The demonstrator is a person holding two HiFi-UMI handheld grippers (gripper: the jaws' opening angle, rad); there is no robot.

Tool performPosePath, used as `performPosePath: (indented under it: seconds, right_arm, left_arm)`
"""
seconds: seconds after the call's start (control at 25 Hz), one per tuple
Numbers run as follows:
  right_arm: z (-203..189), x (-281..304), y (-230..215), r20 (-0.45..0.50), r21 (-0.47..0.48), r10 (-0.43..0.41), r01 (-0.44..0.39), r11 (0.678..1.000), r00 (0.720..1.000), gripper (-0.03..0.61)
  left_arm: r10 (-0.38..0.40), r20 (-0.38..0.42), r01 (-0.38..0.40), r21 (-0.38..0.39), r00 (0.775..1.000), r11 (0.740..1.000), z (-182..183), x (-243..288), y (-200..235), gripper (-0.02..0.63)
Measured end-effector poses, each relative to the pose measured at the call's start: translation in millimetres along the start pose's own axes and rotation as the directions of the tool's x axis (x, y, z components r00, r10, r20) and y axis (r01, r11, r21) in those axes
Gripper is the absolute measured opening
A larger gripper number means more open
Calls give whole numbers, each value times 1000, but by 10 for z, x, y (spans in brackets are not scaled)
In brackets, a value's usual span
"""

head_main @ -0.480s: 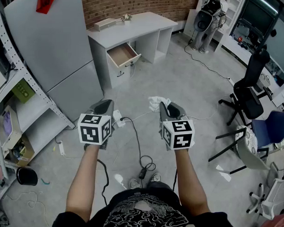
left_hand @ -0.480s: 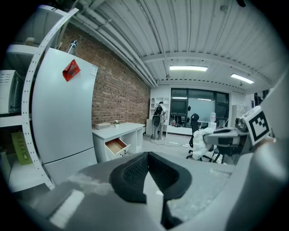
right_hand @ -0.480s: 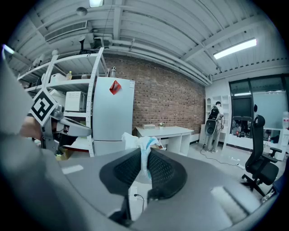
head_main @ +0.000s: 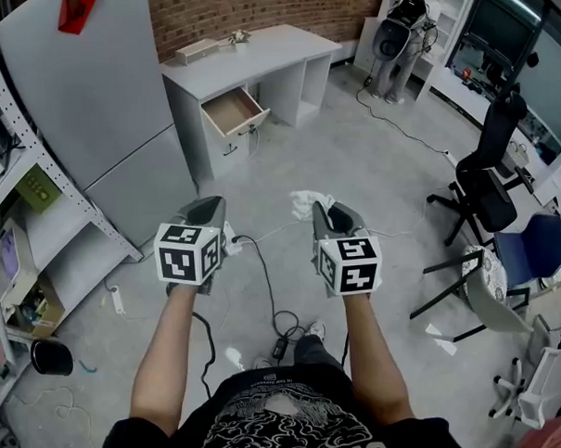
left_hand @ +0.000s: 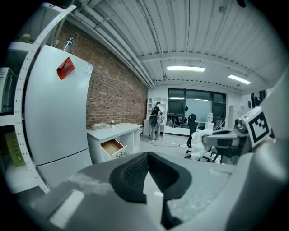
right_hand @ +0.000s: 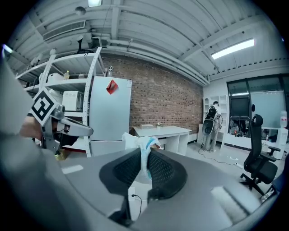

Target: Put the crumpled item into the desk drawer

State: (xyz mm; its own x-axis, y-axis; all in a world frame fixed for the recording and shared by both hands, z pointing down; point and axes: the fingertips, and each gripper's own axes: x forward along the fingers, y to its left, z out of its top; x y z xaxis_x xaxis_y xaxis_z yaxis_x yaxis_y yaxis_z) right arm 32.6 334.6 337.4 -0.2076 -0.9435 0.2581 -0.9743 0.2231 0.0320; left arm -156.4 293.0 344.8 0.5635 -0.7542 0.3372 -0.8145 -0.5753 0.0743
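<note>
In the head view, your right gripper (head_main: 325, 212) carries the crumpled item (head_main: 306, 202) out front, with the desk's open drawer (head_main: 237, 110) well ahead. In the left gripper view, your left gripper (left_hand: 147, 155) is closed and empty, a spare. In the right gripper view, the jaws pinch the crumpled item, securing it for the walk.

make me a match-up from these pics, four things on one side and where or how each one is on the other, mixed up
1 drawer
2 crumpled item
3 left gripper
4 office chair

a black, standing near the right edge of the head view
b pinched in the right gripper
c pulled open
d shut, nothing in it

Pairs: 1-c, 2-b, 3-d, 4-a
</note>
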Motion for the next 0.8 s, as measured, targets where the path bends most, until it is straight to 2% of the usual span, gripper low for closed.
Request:
performPosePath:
  seconds: [0.4,0.8]
  right_arm:
    - [-60,301,-378,1,7,29,-29,1000,1000,41]
    - [74,974,-1215,4,15,88,-88,996,996,41]
  left_arm:
    - [8,-5,-8,-4,1000,1000,64,488,-116,0]
    - [54,-26,-55,-11,998,998,398,1444,-223,0]
